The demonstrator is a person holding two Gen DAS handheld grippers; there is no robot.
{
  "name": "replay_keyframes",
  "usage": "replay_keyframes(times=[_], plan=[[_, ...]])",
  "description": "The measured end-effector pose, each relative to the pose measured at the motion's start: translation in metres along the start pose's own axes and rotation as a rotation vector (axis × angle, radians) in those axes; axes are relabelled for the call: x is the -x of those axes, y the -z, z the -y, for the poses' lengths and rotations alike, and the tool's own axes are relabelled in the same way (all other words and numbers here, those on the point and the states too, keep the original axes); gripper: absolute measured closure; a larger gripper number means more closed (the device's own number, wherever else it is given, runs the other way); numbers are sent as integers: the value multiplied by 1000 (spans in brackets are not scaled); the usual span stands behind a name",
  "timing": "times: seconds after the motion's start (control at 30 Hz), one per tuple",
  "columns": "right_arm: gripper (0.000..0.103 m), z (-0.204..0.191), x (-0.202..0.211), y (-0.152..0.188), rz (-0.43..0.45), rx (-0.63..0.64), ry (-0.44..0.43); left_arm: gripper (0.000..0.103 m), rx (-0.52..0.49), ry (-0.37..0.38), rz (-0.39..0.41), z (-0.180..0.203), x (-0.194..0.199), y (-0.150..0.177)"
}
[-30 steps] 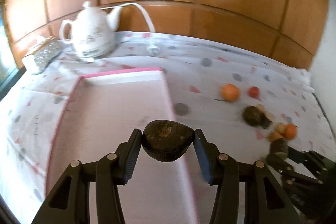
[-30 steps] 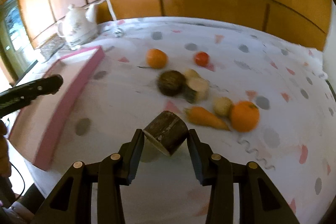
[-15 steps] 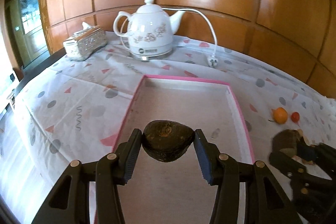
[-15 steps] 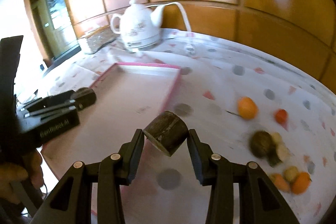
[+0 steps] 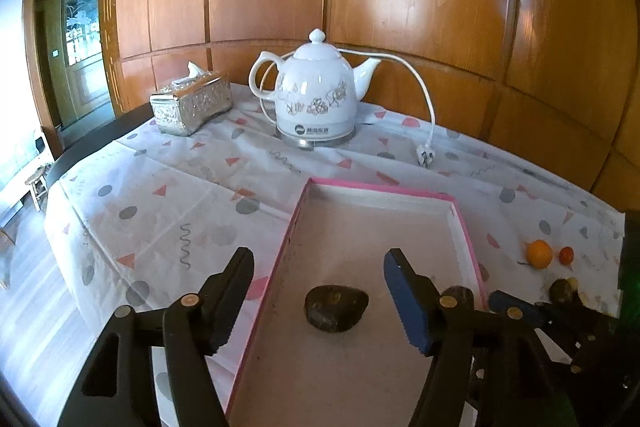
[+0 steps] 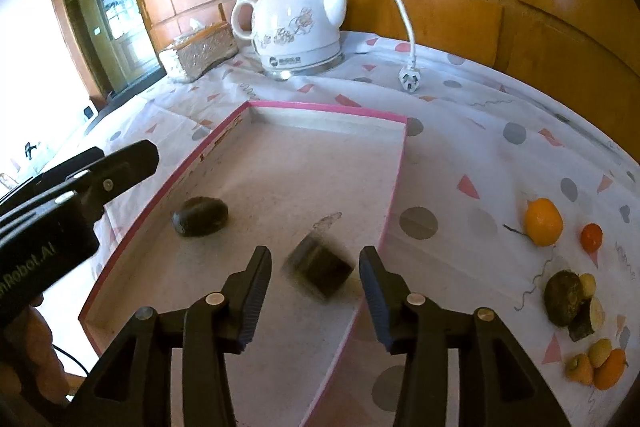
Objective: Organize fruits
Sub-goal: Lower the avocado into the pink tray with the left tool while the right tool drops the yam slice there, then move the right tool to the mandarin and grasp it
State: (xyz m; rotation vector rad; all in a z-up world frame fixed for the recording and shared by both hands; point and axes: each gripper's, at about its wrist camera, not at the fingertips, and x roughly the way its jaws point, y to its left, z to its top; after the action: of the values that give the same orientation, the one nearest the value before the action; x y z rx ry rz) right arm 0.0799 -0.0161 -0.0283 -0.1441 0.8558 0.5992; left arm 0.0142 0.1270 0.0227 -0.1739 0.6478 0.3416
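A pink-rimmed tray lies on the patterned tablecloth. A dark oval fruit rests on the tray floor. My left gripper is open above it, jaws wide apart. My right gripper is open too; a dark cut cylinder piece is blurred between and beyond its fingers, over the tray's near right part. An orange and a small red fruit lie right of the tray.
A white electric kettle with cord and plug stands behind the tray. A silver tissue box is at back left. Several more fruits and vegetables lie at far right. The table edge drops off at left.
Both grippers moved over the tray and opened. The dark oval fruit left the left gripper and now lies in the tray. The cut piece left the right gripper and is in motion.
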Motion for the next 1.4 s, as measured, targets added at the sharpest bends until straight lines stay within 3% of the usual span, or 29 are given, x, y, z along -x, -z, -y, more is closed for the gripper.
replay_keyframes(times=[0.63, 1.23, 1.4], plan=[[48, 73, 65, 33, 107, -226, 132, 32, -143, 112, 6, 59, 21, 11], [48, 134, 97, 70, 120, -343, 249, 32, -265, 181, -25, 107, 22, 27], [48, 159, 108, 84, 111, -380, 317, 32, -311, 244, -72, 130, 16, 35]])
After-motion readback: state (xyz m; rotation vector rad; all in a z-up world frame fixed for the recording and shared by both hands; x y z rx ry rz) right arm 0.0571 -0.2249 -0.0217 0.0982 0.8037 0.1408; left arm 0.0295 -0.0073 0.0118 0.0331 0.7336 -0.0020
